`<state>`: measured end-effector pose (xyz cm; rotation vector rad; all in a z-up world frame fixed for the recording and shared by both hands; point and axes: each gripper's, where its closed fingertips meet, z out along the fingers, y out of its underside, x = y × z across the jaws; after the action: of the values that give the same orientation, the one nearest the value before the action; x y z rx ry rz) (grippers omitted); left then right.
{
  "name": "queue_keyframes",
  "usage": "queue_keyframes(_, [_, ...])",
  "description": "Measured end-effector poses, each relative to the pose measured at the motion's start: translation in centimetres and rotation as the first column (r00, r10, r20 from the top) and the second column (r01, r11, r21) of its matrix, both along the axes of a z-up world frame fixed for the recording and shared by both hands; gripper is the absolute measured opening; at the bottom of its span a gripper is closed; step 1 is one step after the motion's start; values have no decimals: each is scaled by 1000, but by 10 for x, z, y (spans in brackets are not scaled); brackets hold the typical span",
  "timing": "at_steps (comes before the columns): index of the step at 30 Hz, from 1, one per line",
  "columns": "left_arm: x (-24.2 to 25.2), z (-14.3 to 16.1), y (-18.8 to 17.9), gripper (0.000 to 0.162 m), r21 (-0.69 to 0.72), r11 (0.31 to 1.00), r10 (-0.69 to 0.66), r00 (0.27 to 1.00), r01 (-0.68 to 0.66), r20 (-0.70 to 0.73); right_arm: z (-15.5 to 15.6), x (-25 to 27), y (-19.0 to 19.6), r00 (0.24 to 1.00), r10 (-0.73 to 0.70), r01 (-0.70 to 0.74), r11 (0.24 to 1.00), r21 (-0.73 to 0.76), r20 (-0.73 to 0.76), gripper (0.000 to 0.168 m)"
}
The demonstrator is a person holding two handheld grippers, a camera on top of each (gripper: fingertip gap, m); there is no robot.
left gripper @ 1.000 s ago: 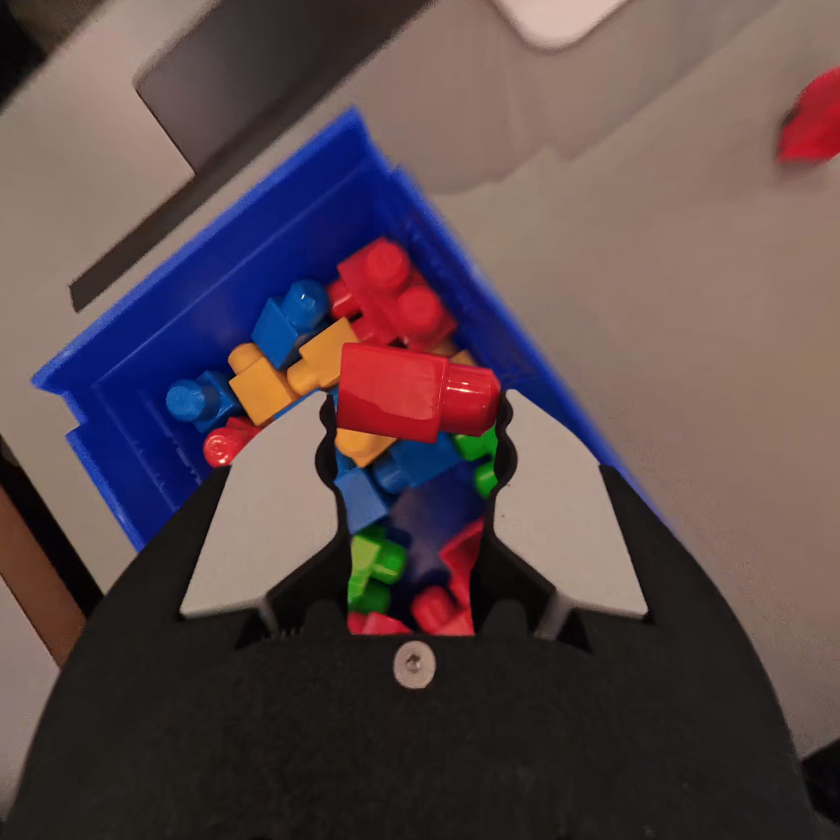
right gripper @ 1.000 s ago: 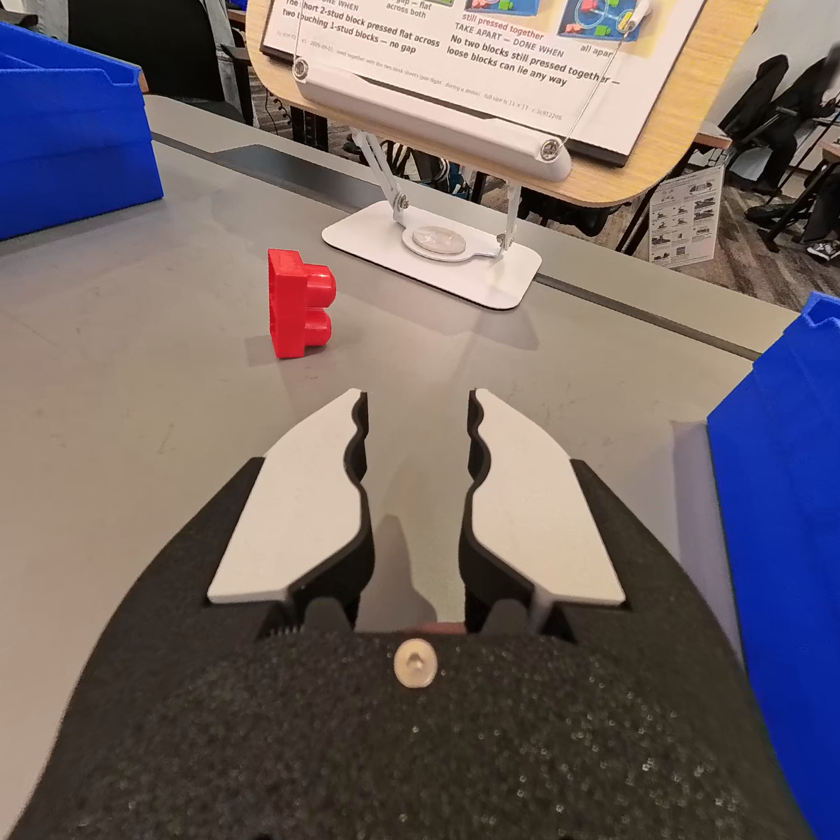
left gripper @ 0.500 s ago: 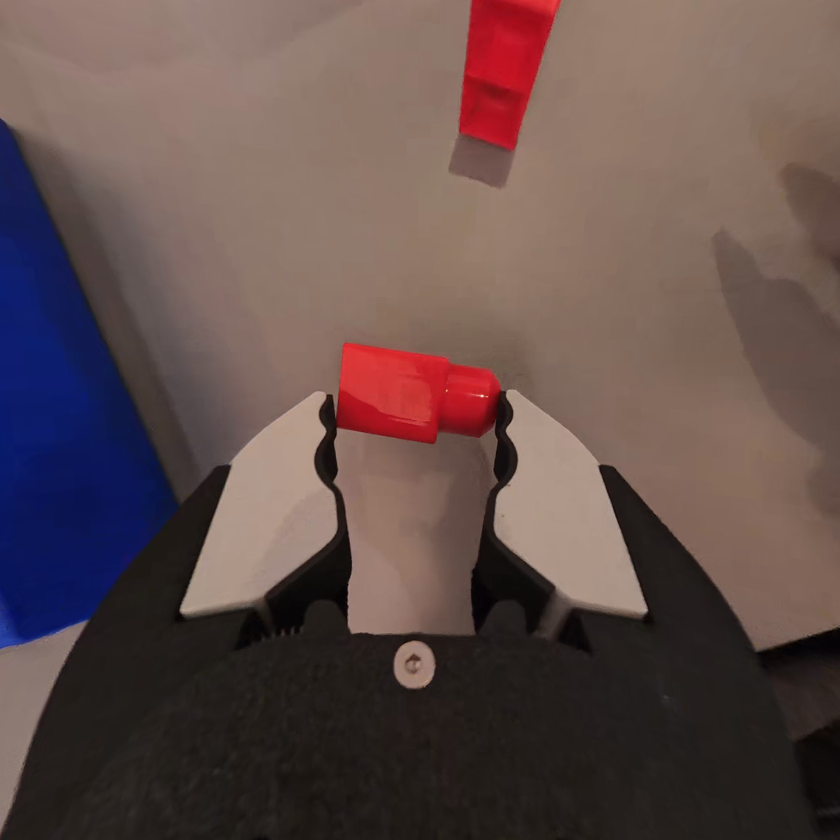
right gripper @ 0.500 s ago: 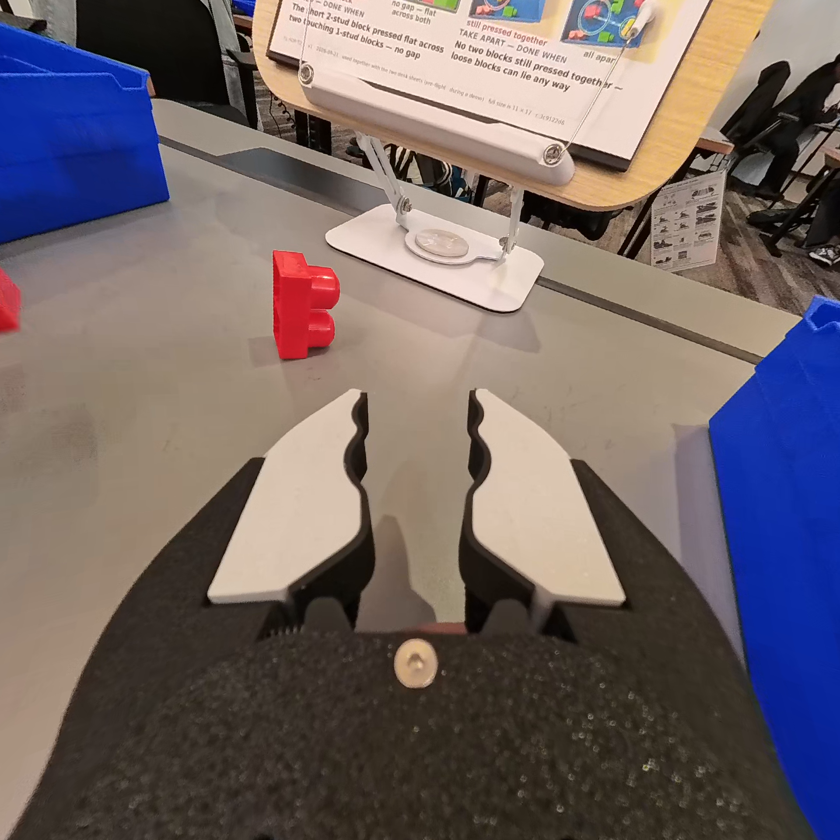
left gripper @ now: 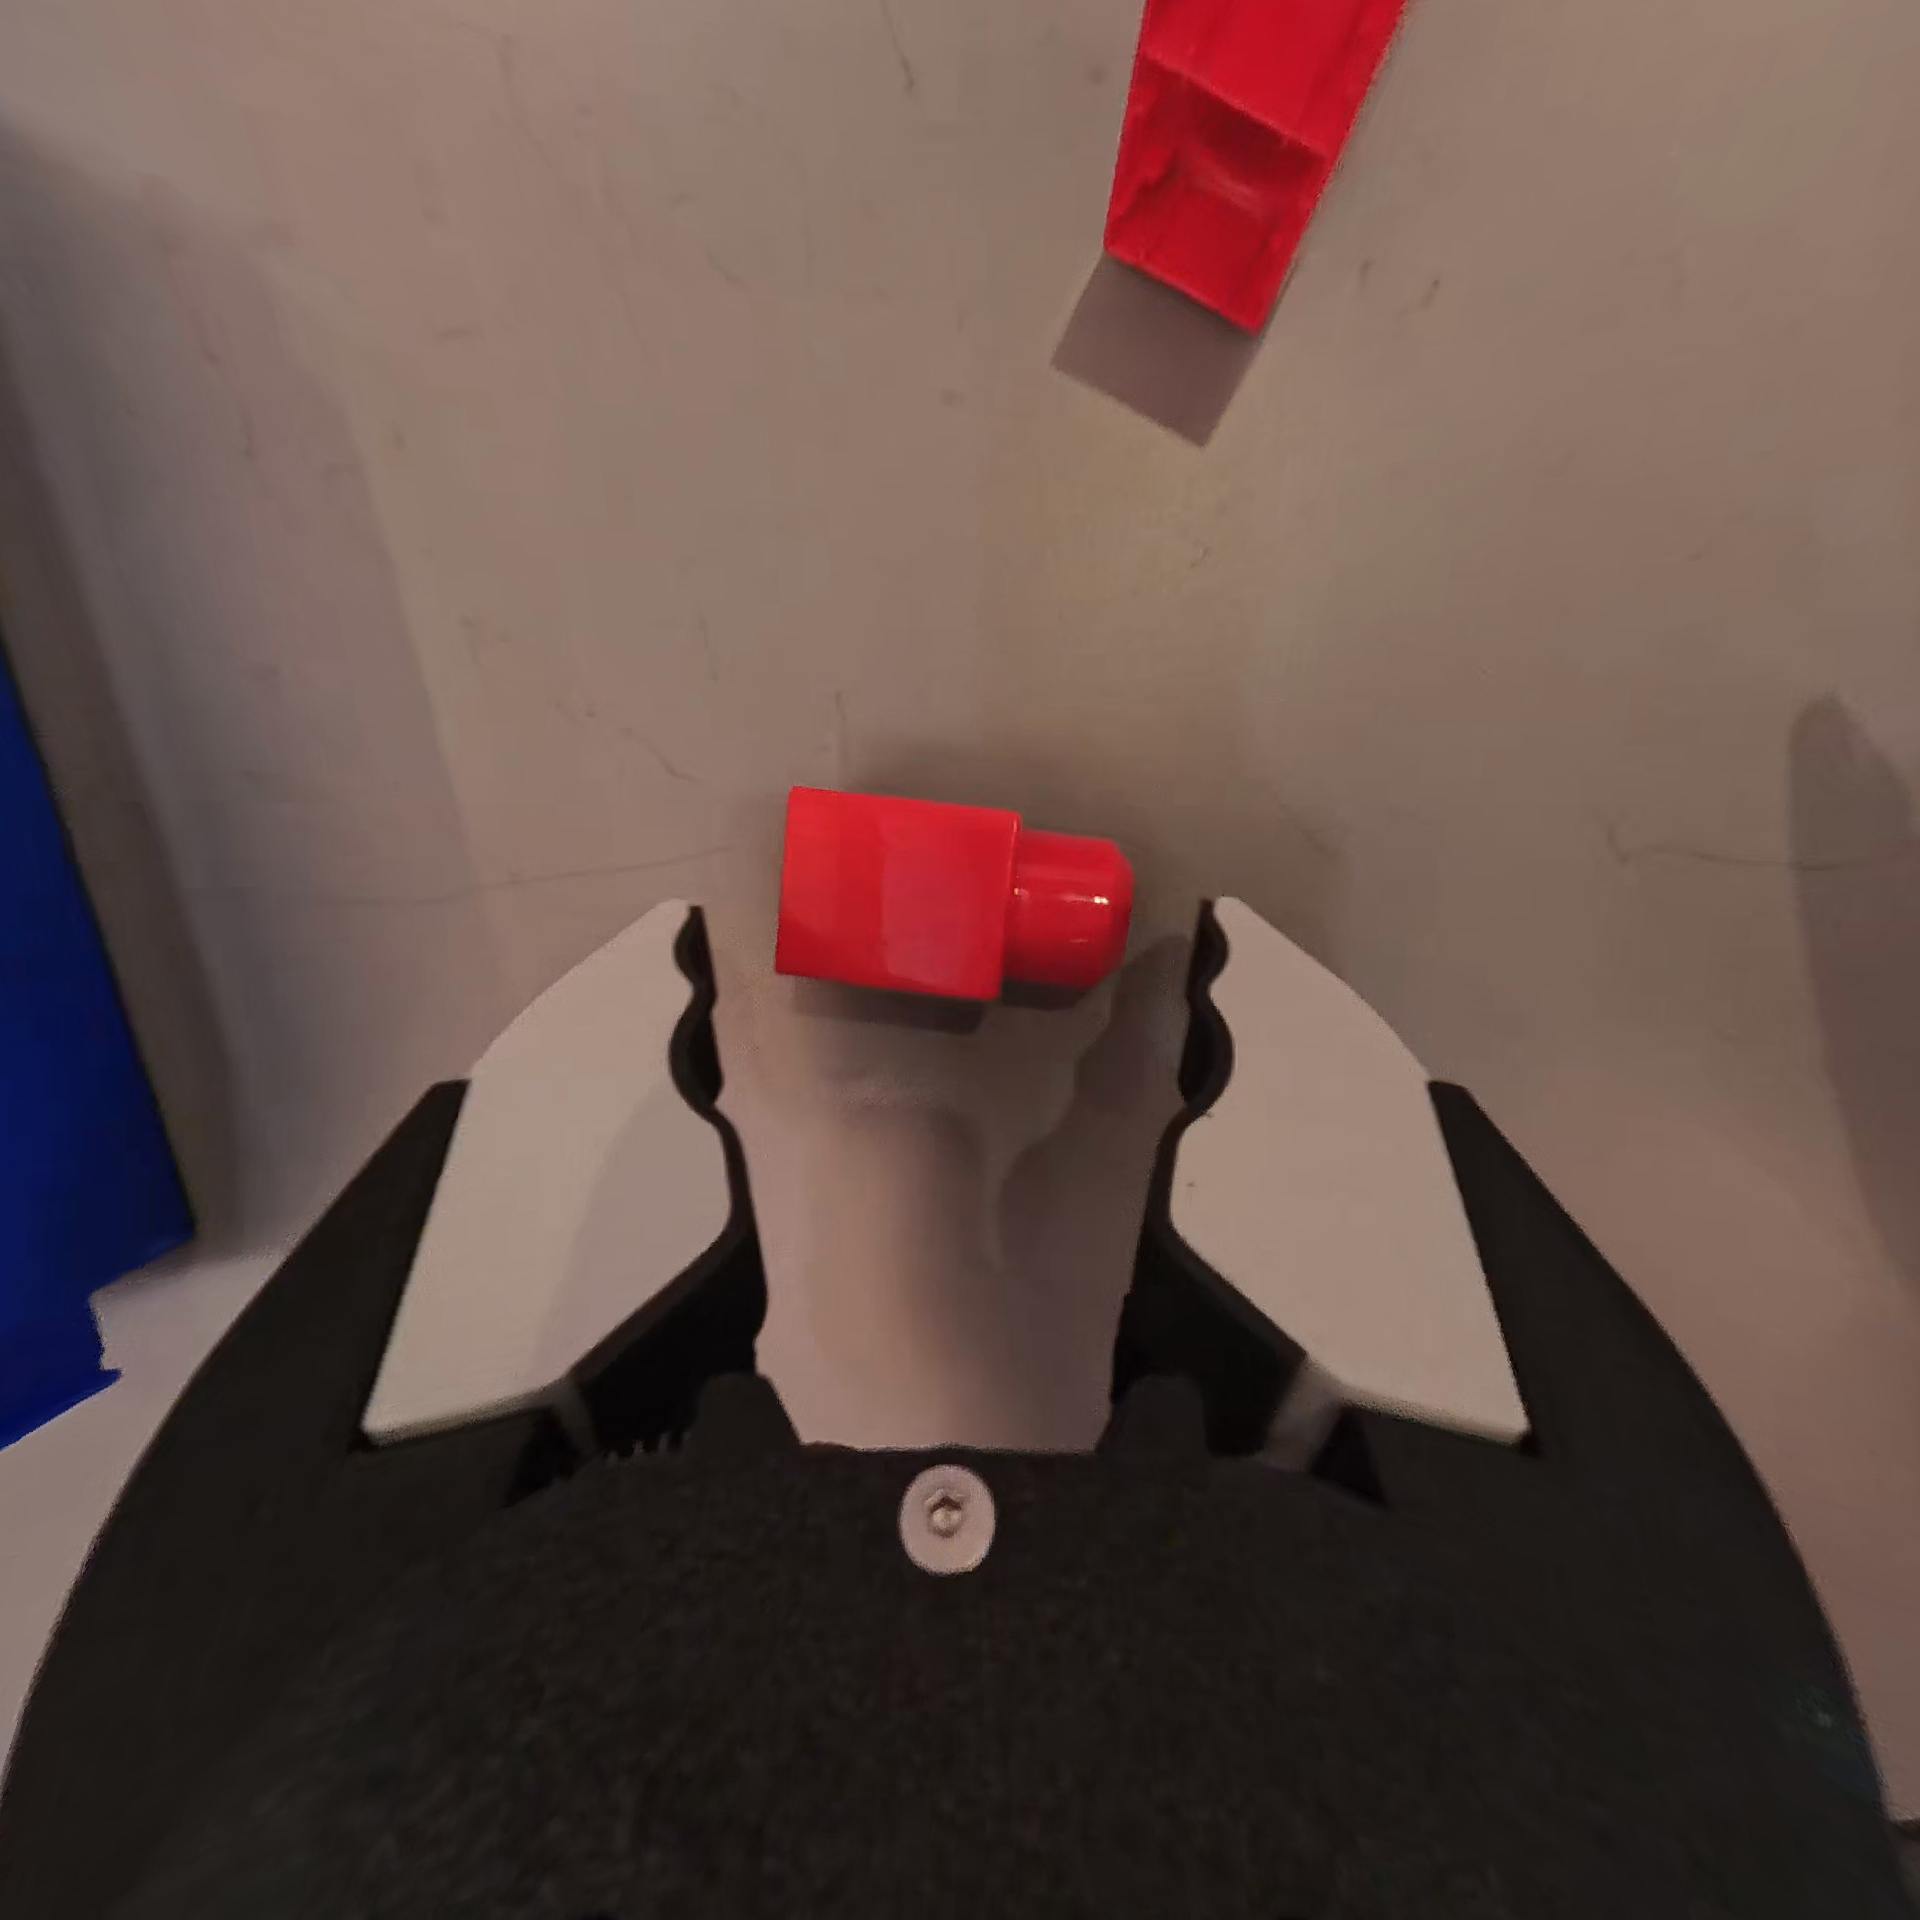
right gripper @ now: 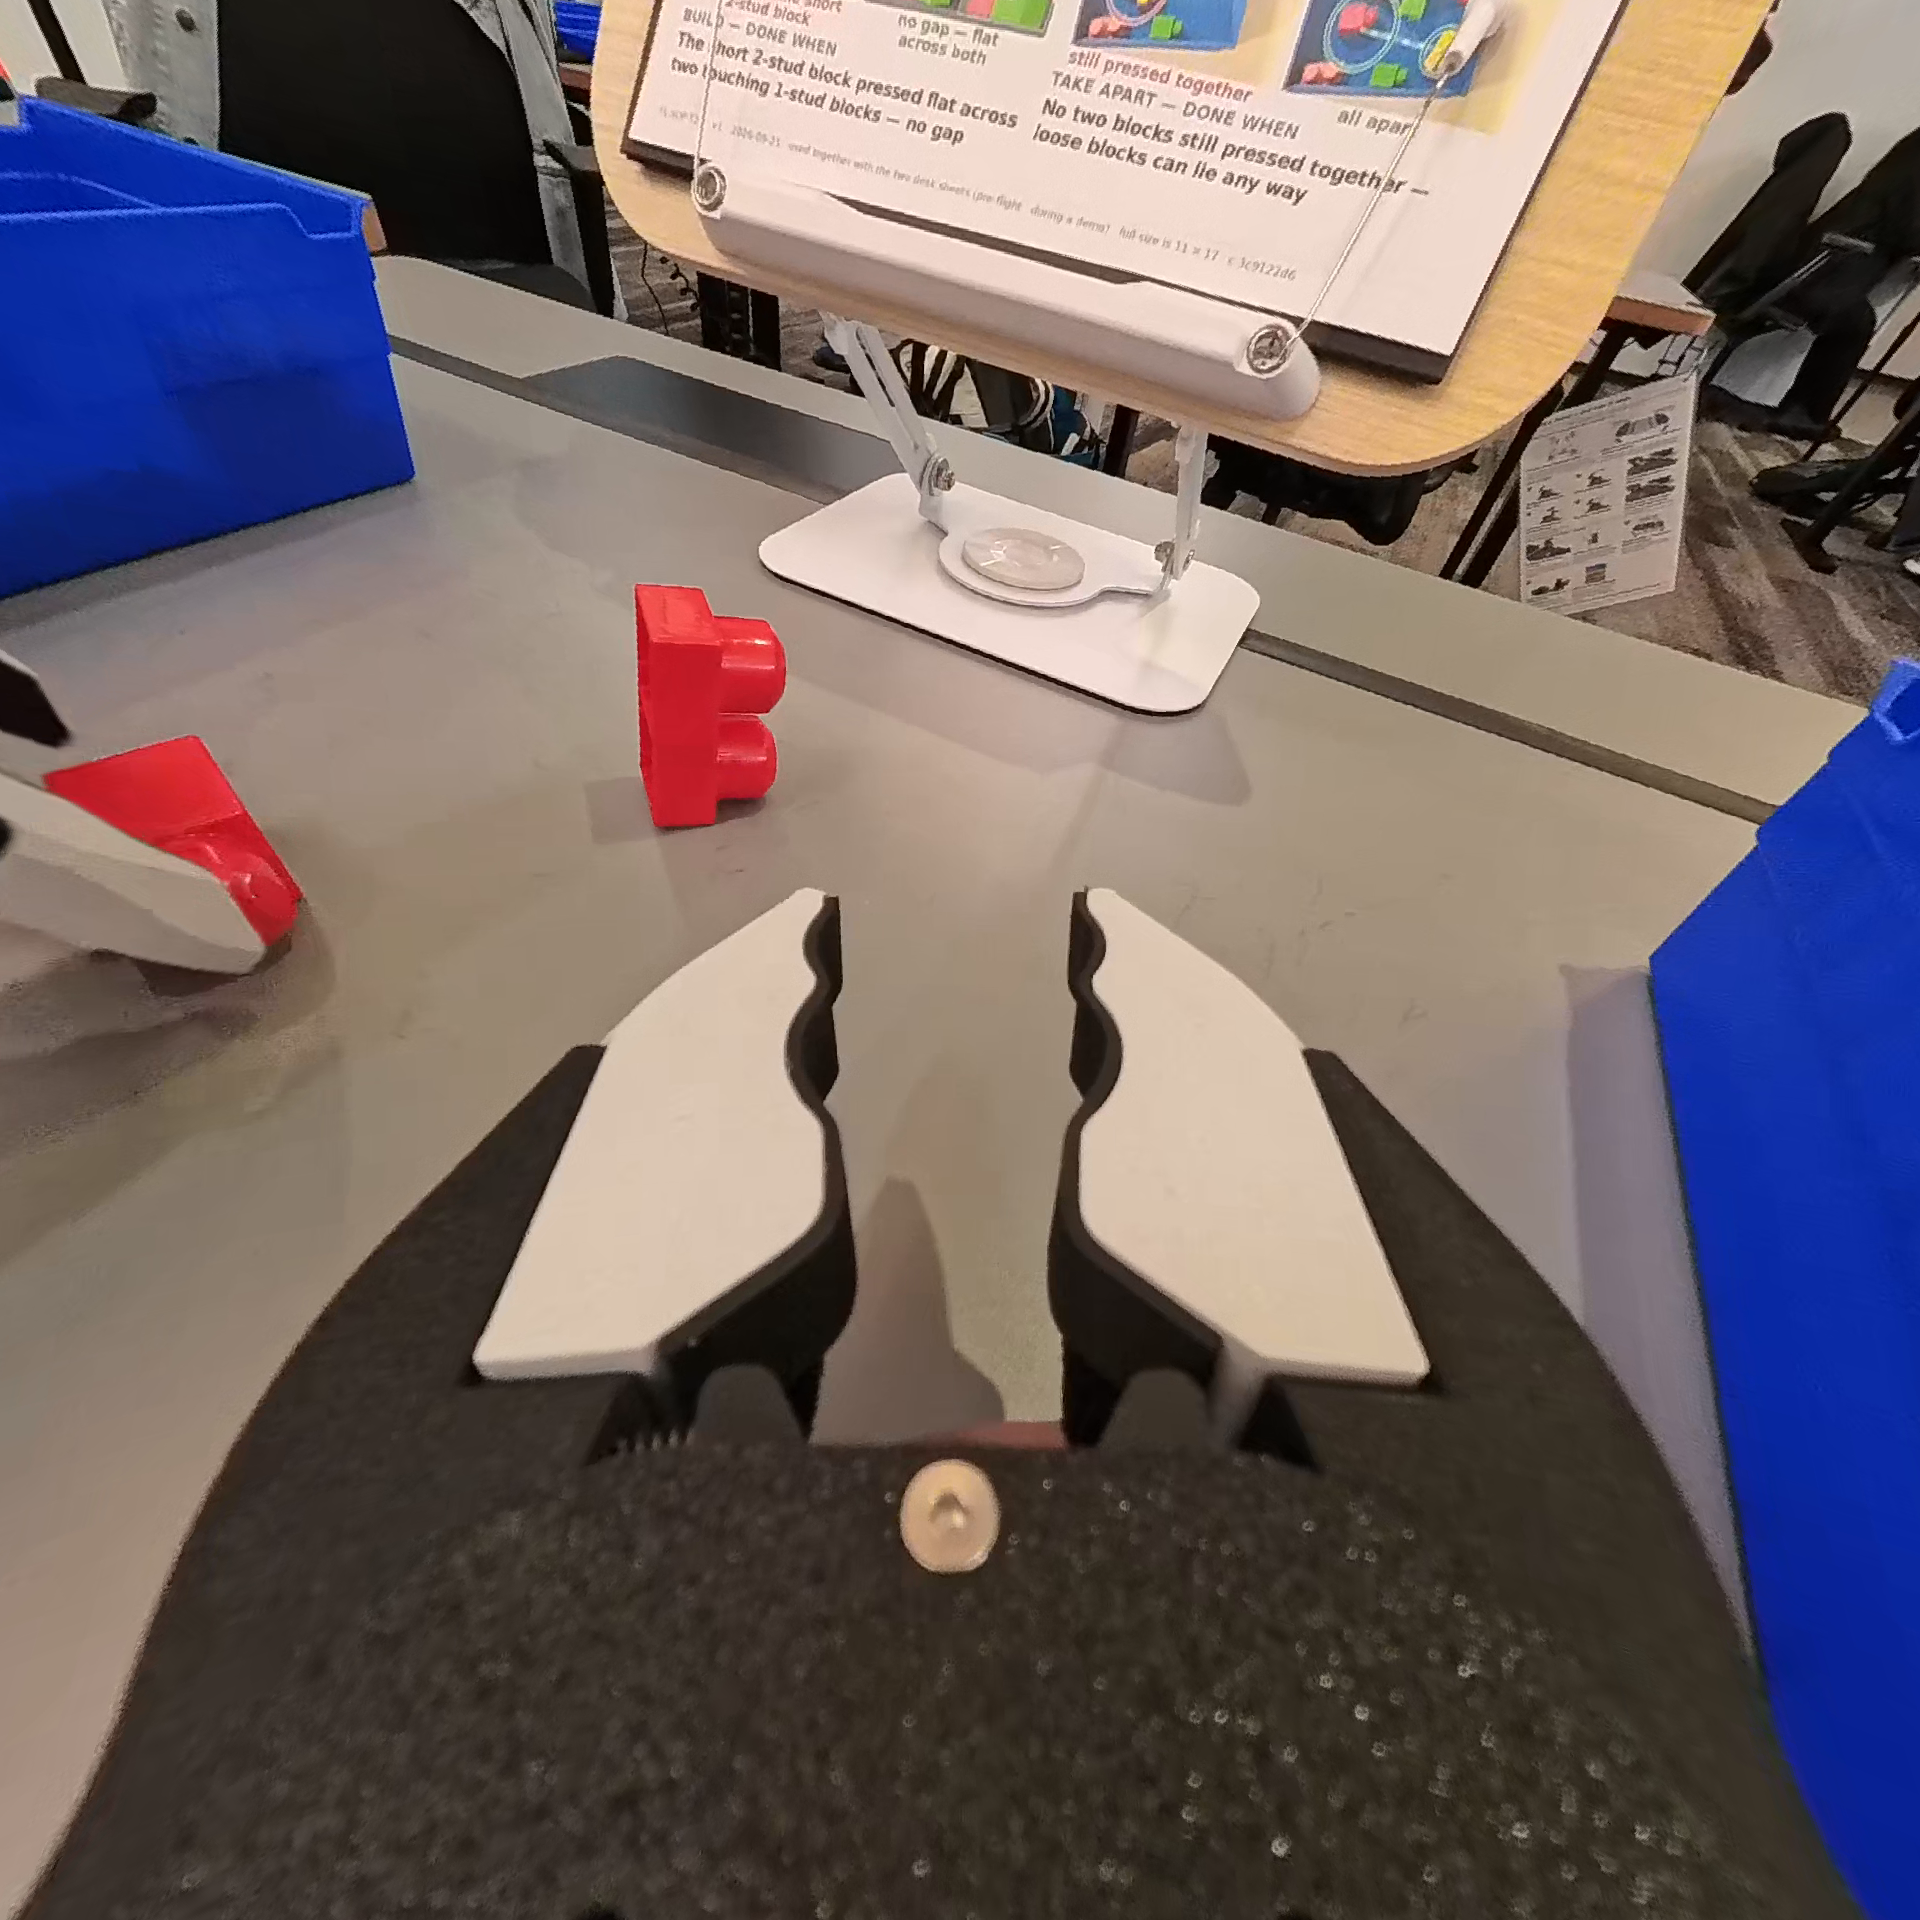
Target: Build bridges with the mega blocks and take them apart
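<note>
A red one-stud block (left gripper: 904, 899) lies on its side on the grey table (left gripper: 623, 468), stud pointing right. My left gripper (left gripper: 948, 909) is open, its fingertips on either side of the block with a gap on each side. A red two-stud block (left gripper: 1226, 156) lies farther ahead; in the right wrist view it rests on its side (right gripper: 707, 717). That view also shows the one-stud block (right gripper: 156, 810) behind a left finger (right gripper: 125, 904). My right gripper (right gripper: 954, 904) is open and empty above the table.
A blue bin (right gripper: 177, 343) stands at the far left and shows at the left edge of the left wrist view (left gripper: 62, 1039). Another blue bin (right gripper: 1808, 1143) stands close on the right. A white stand (right gripper: 997, 561) holding an instruction sheet is behind the blocks.
My left gripper carried the red one-stud block from over the bin to the table, then opened and let it go. The right gripper has barely moved.
</note>
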<state>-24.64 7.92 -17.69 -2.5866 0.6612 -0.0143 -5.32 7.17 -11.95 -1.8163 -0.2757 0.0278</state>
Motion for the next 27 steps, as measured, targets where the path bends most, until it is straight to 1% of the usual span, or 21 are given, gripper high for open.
queue_keyframes(2, [-5, 18, -4, 96, 57, 998, -27, 999, 26, 18, 0, 0, 0, 1000, 0, 0, 1000, 2, 2, 42])
queue_keyframes(3, [-8, 31, -9, 97, 93, 995, -50, 998, 46, 49, 1, 0, -1, 1000, 0, 0, 1000, 5, 2, 42])
queue_keyframes(5, [-23, 66, -22, 91, 160, 985, -87, 985, 62, 152, 1, 0, -1, 1000, 0, 0, 1000, 6, 1, 42])
queue_keyframes(6, [-36, 85, -28, 85, 191, 980, -99, 972, 59, 212, 1, 0, -1, 1000, 0, 0, 1000, 5, 1, 42])
queue_keyframes(7, [-51, 104, -34, 79, 216, 975, -115, 956, 57, 269, 0, 0, -1, 1000, 0, 0, 1000, 2, 1, 42])
queue_keyframes(9, [-90, 136, -41, 75, 230, 972, -123, 928, 42, 352, -1, 0, 0, 1000, 0, 0, 1000, -6, 5, 42])
queue_keyframes(10, [-114, 147, -39, 75, 226, 974, -103, 929, 21, 357, -2, -1, 0, 1000, 0, 0, 1000, -9, 10, 42])
queue_keyframes(11, [-142, 154, -32, 74, 233, 972, -68, 944, -10, 324, -2, -1, 1, 1000, 0, 0, 1000, -13, 16, 42])
queue_keyframes(12, [-170, 158, -20, 70, 251, 967, -22, 964, -47, 266, -3, -2, 1, 1000, 0, 0, 1000, -17, 24, 42])
queue_keyframes(13, [-193, 160, -6, 63, 259, 963, 18, 976, -75, 218, -4, -2, 1, 999, 1, 0, 1000, -22, 33, 42])
queue_keyframes(15, [-217, 153, 26, 57, 212, 971, 63, 973, -111, 223, -5, -4, 2, 998, 1, 1, 1000, -27, 55, 42])
queue_keyframes(17, [-228, 137, 62, 57, 138, 981, 103, 969, -137, 226, -7, -5, 2, 997, 0, 2, 999, -32, 78, 42])
queue_keyframes(20, [-230, 106, 110, 57, 14, 987, 152, 960, -160, 237, -7, -6, 2, 995, -2, 4, 1000, -27, 98, 42])
queue_keyframes(23, [-236, 77, 144, 59, -81, 982, 183, 971, -172, 151, -6, -6, 2, 996, 0, 2, 1000, -24, 87, 42])
queue_keyframes(27, [-237, 54, 172, 59, -144, 973, 189, 980, -178, 68, -4, -4, 1, 998, 0, 0, 1000, -13, 61, 42])
